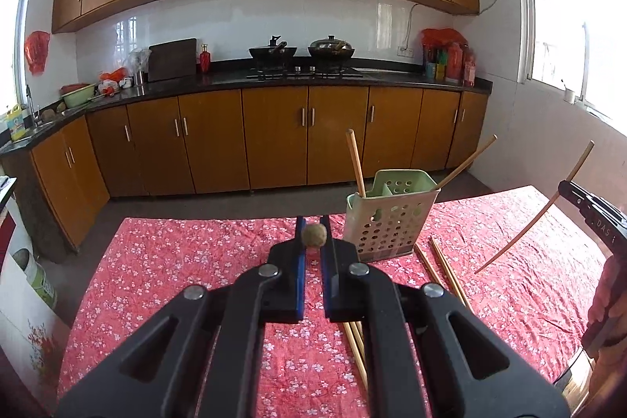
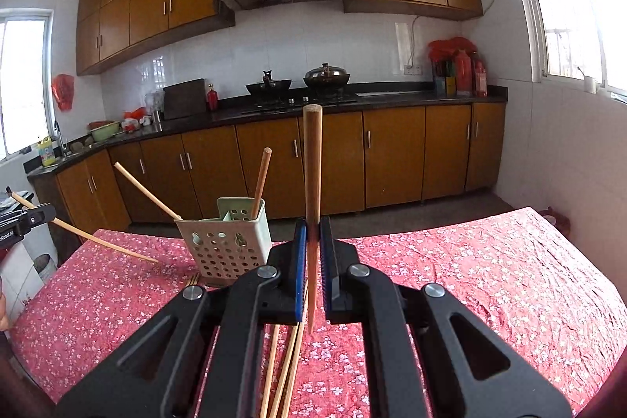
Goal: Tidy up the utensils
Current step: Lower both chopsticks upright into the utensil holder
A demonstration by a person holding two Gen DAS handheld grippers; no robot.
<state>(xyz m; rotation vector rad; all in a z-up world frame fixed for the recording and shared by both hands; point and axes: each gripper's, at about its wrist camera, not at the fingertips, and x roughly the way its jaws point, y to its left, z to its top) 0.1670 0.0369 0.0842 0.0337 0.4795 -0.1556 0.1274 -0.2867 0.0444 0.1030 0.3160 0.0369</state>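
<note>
A pale green perforated utensil holder (image 1: pixel 388 218) (image 2: pixel 227 241) stands on the red floral tablecloth with two chopsticks (image 1: pixel 356 163) leaning in it. My left gripper (image 1: pixel 313 234) is shut on a chopstick seen end-on (image 1: pixel 313 236), held above the cloth left of the holder. My right gripper (image 2: pixel 312 234) is shut on a chopstick (image 2: pixel 312 183) that stands nearly upright, right of the holder. That chopstick also shows at the right of the left wrist view (image 1: pixel 537 214). Several loose chopsticks (image 1: pixel 443 269) (image 2: pixel 286 363) lie on the cloth beside the holder.
The table with the red floral cloth (image 1: pixel 176 261) (image 2: pixel 470 281) fills the foreground. Beyond it a kitchen counter (image 1: pixel 313 81) holds two woks, bottles and a cutting board. Brown cabinets (image 2: pixel 392 159) stand below. A white wall and window lie to the right.
</note>
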